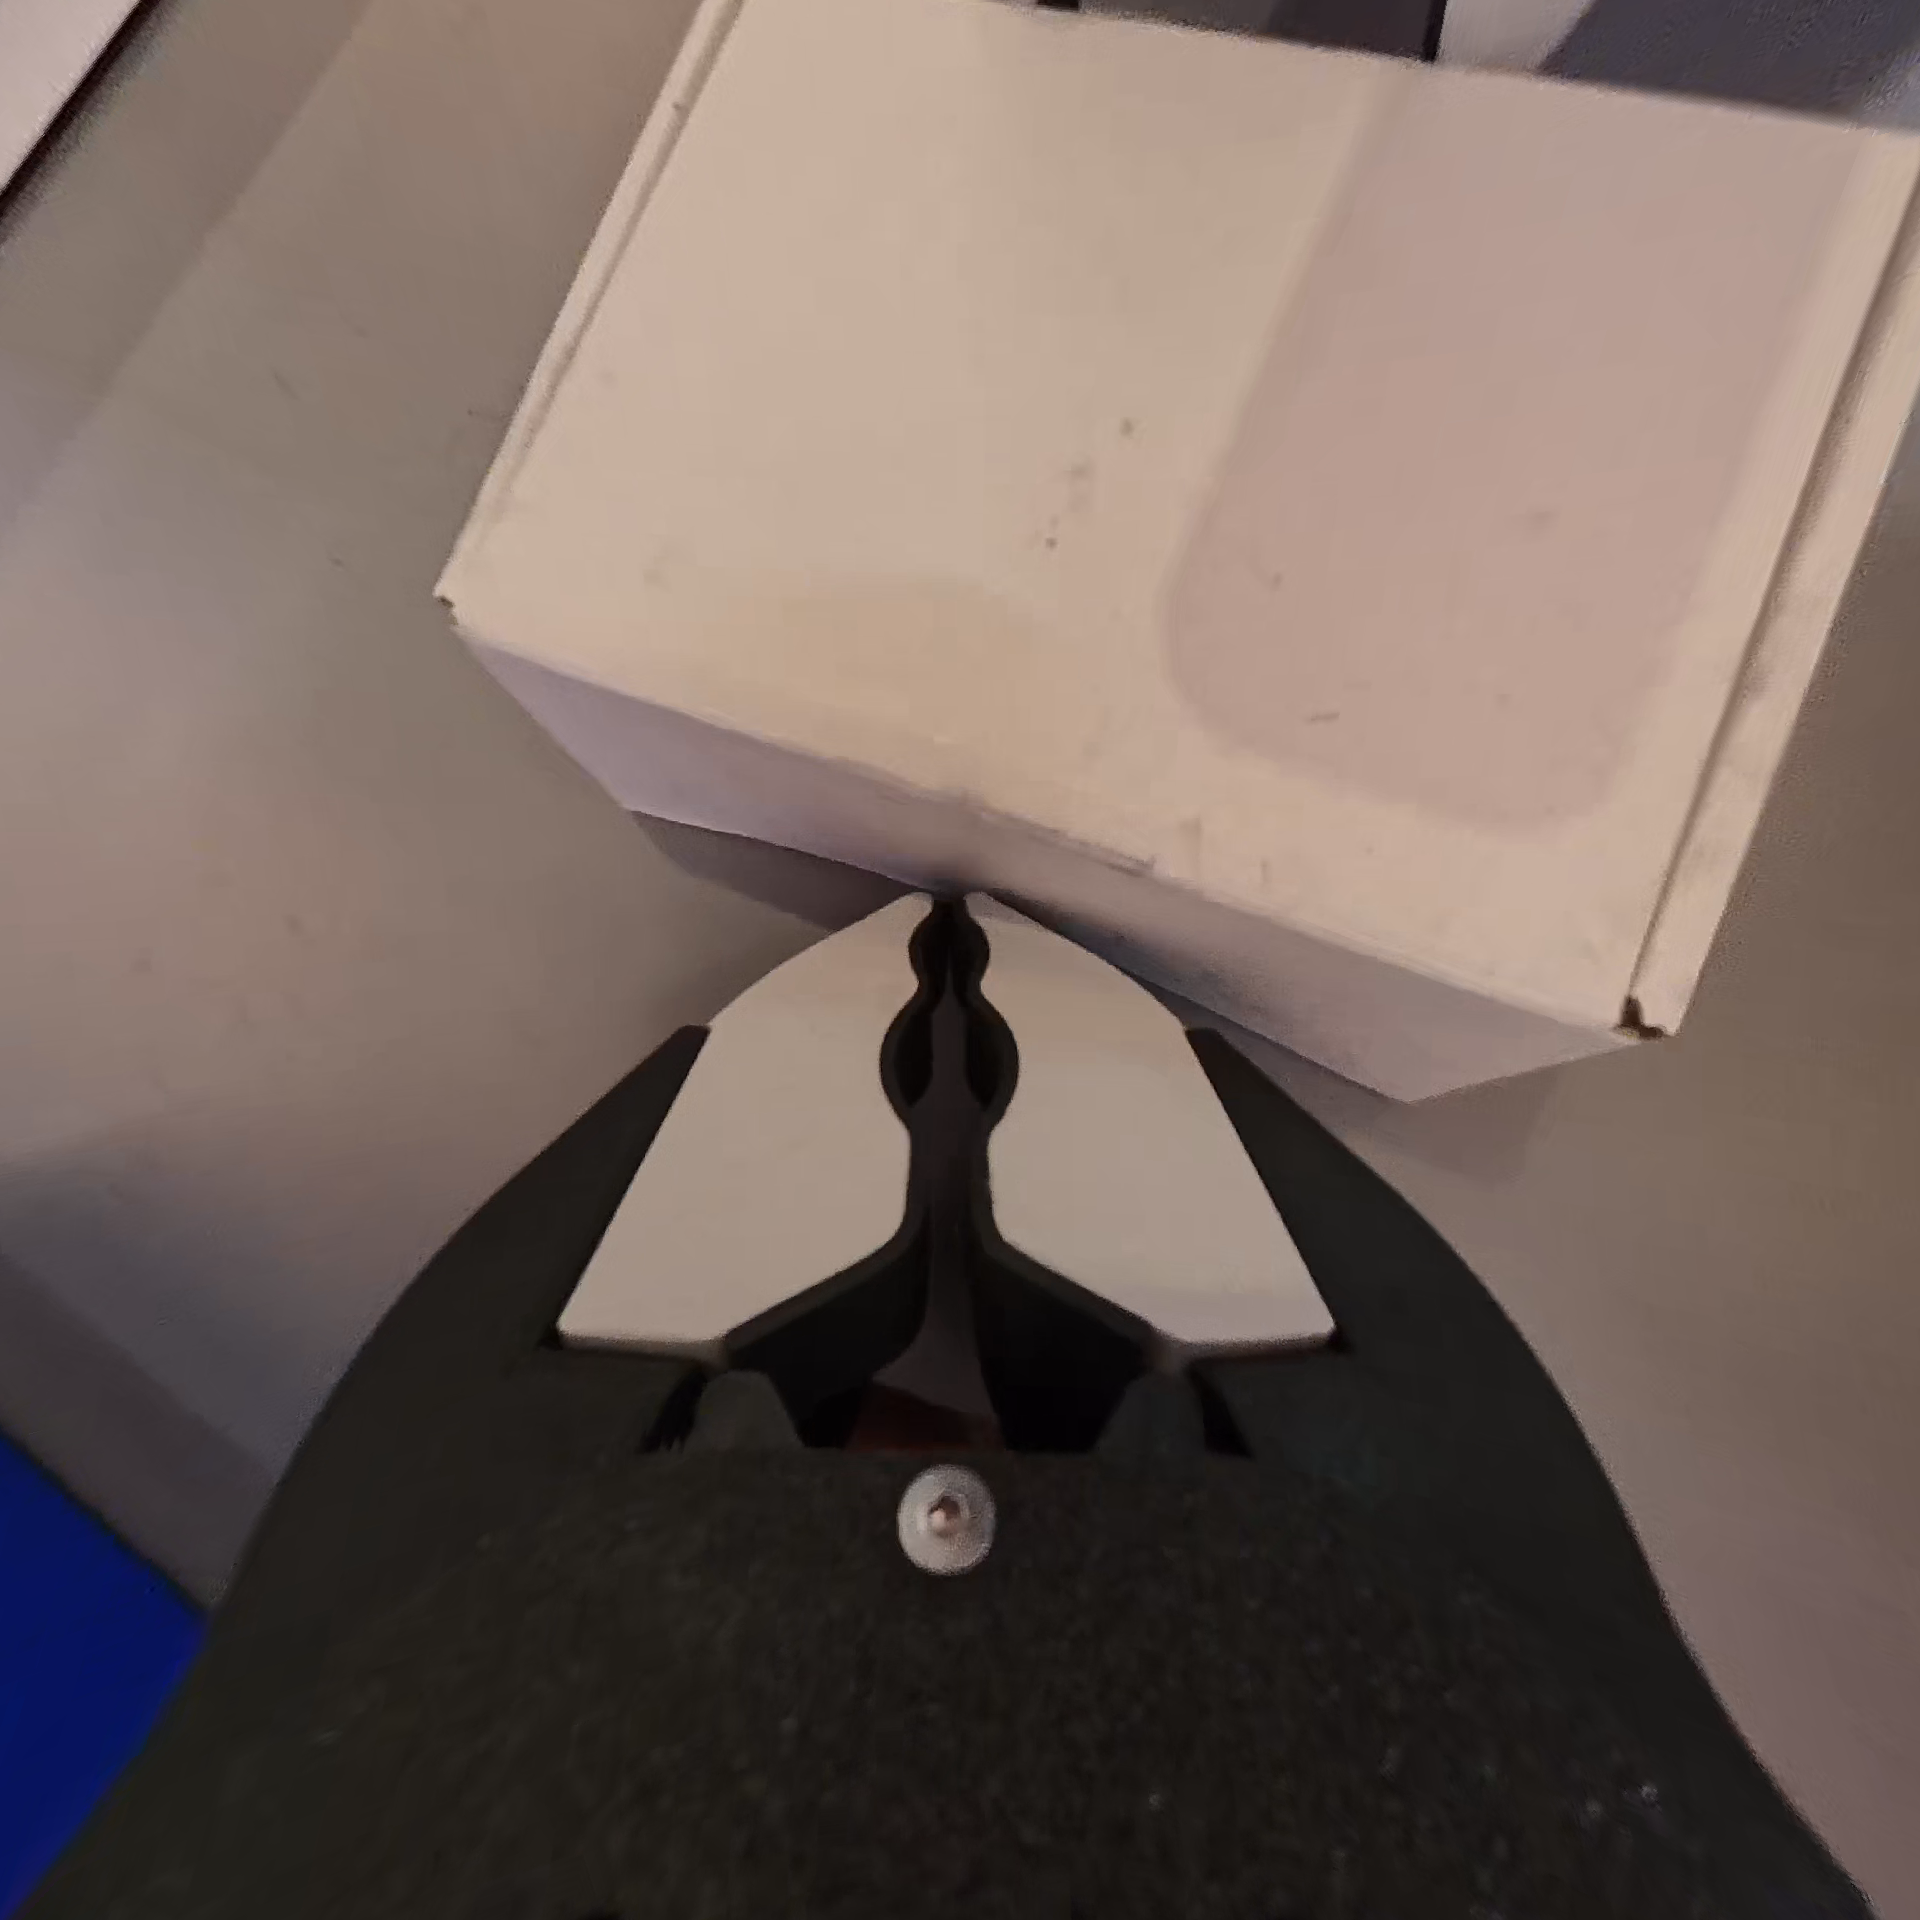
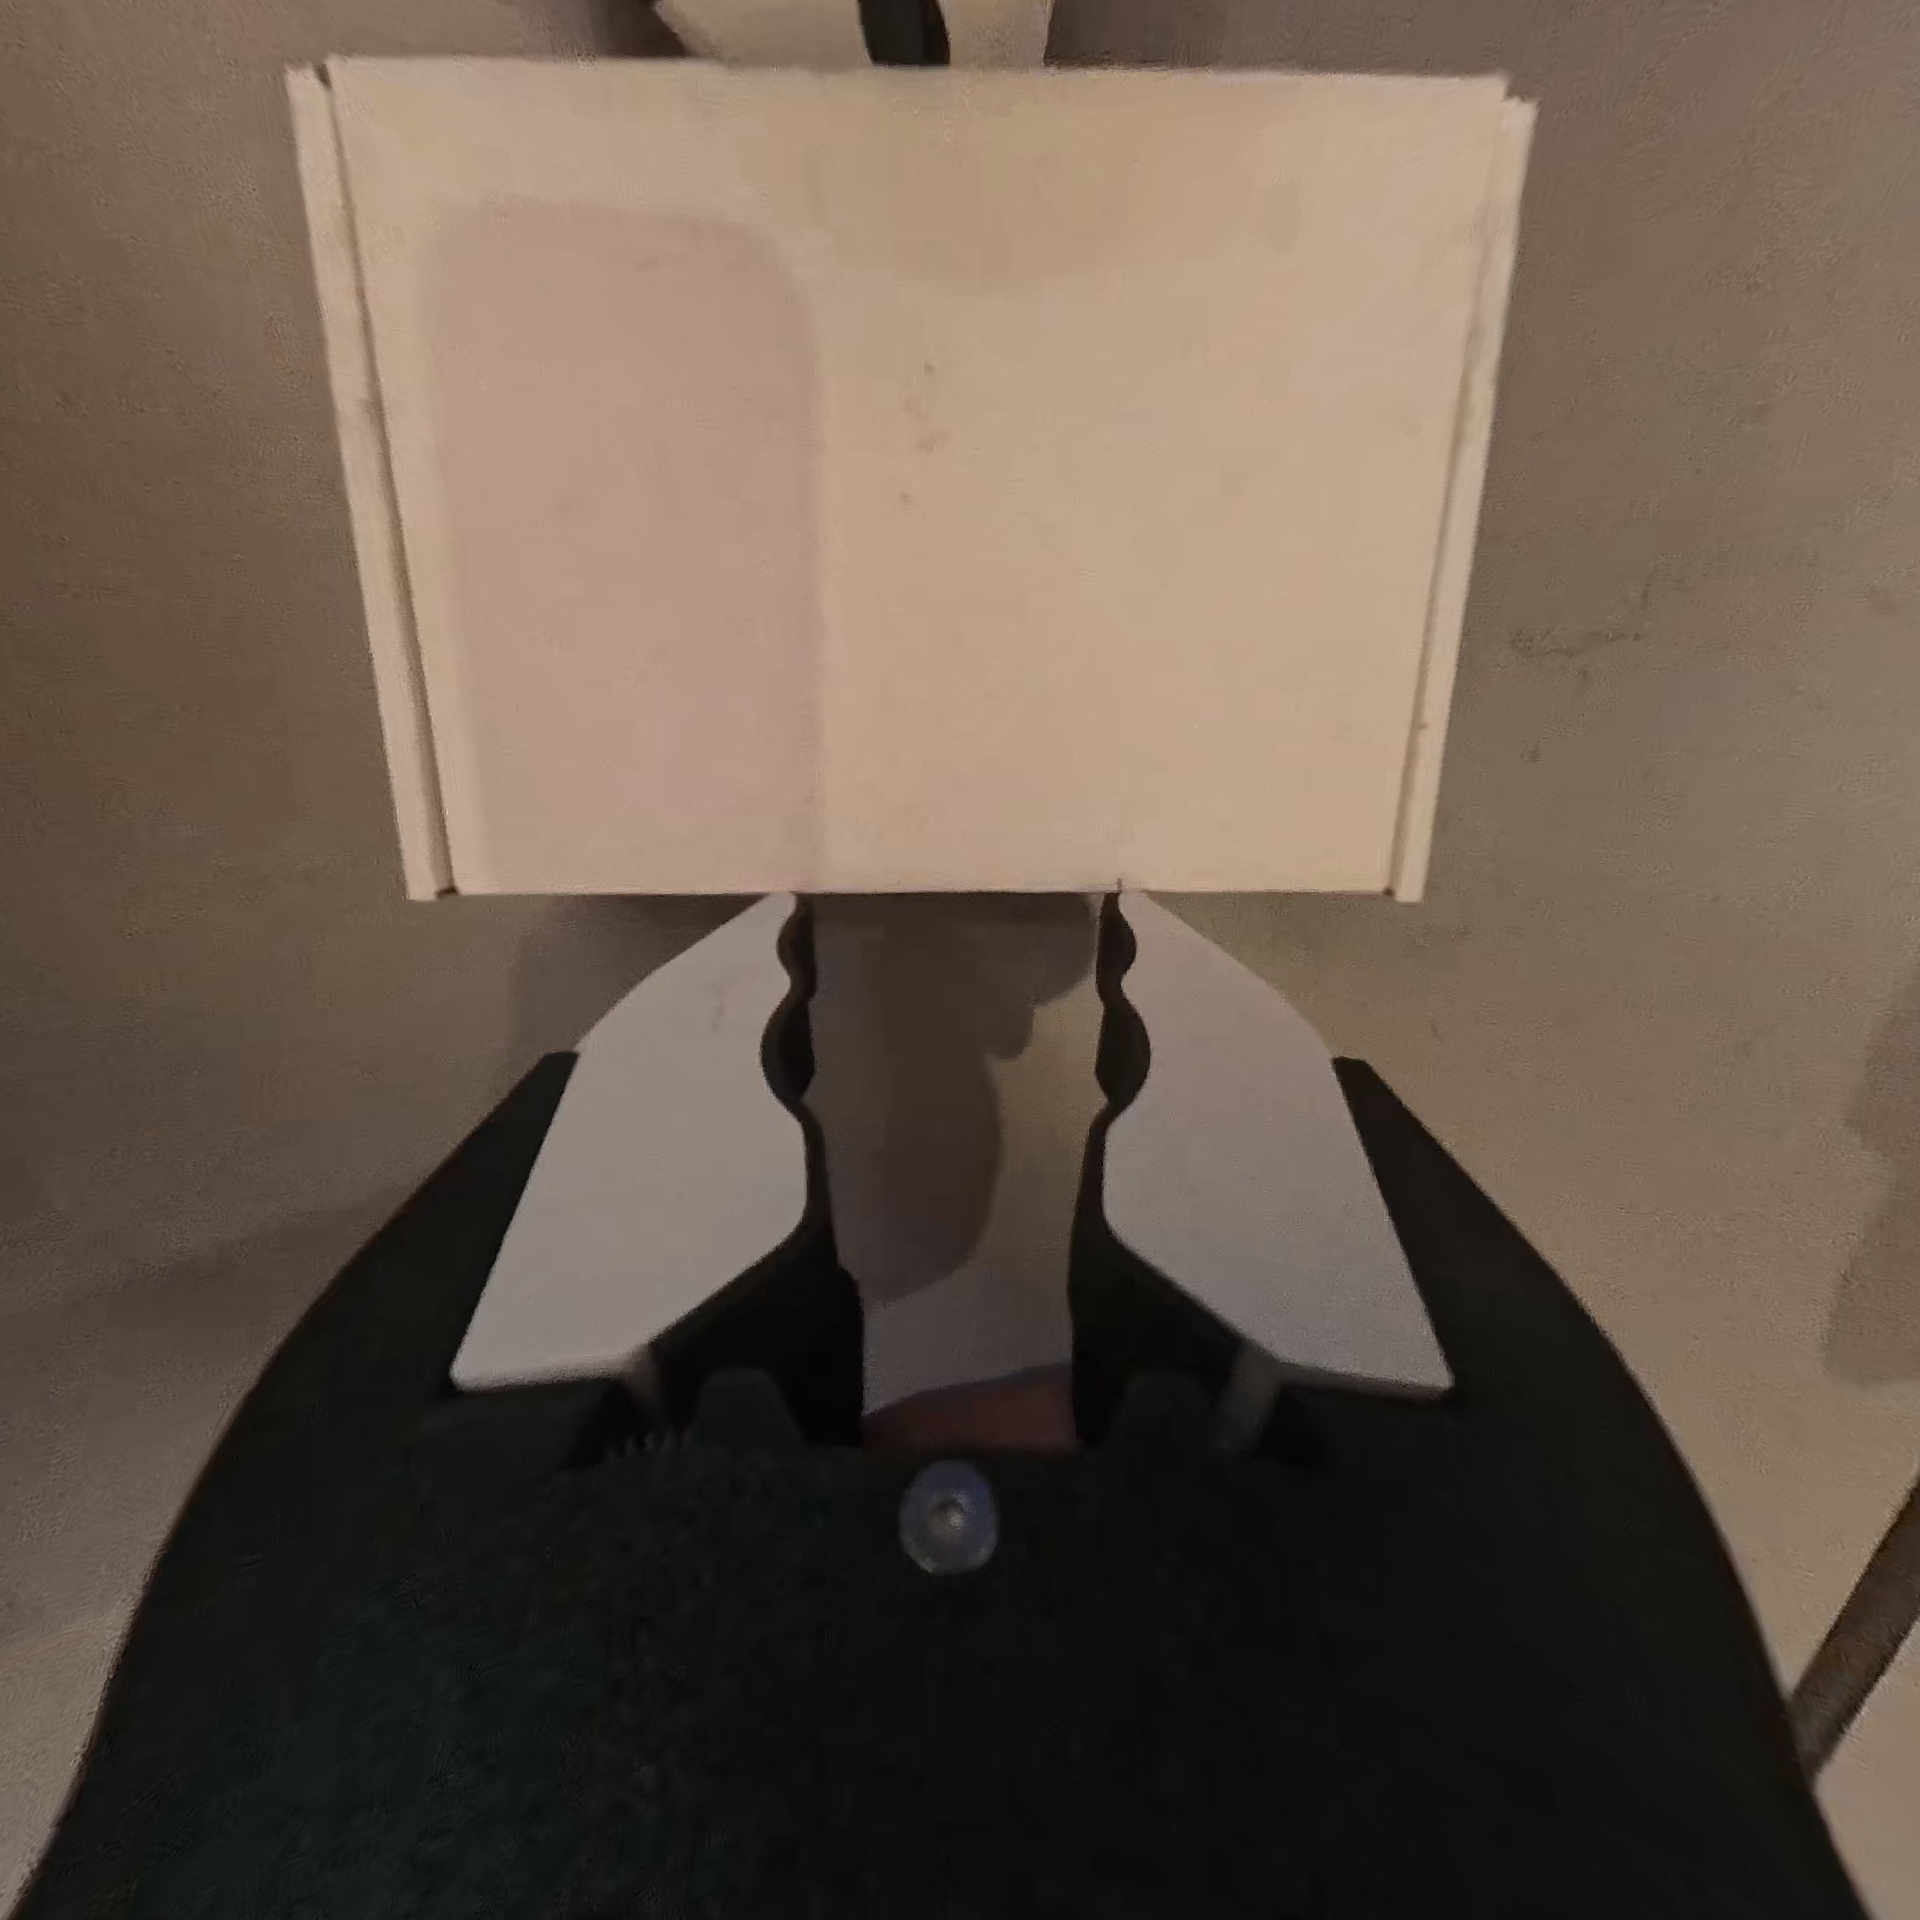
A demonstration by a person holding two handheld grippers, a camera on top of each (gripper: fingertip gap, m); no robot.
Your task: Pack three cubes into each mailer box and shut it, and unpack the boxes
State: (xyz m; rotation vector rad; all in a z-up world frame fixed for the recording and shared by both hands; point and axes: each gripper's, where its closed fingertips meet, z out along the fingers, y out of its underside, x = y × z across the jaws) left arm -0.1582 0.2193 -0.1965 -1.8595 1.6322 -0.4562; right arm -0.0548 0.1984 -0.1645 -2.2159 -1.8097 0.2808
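Observation:
A closed white mailer box [image 1: 1039,468] lies on the grey table, skewed in the left wrist view. My left gripper [image 1: 948,906] is shut, and its fingertips touch the lower edge of the box's near side; I cannot see any cardboard between the pads. The right wrist view shows the box's lid [image 2: 914,468] from above. My right gripper [image 2: 956,906] is open. Its two fingertips reach the near edge of the box, and only shadowed table shows between them. No cube is in view for certain.
A blue object [image 1: 73,1558] shows at the lower left edge of the left wrist view. The grey tabletop [image 2: 156,727] lies on both sides of the box. White and dark things [image 2: 904,21] stand just beyond the box's far edge. The tips of one gripper are about 12 cm away from the tips of the other. About 20 cm separates my left fingertips from the blue object [image 1: 73,1558].

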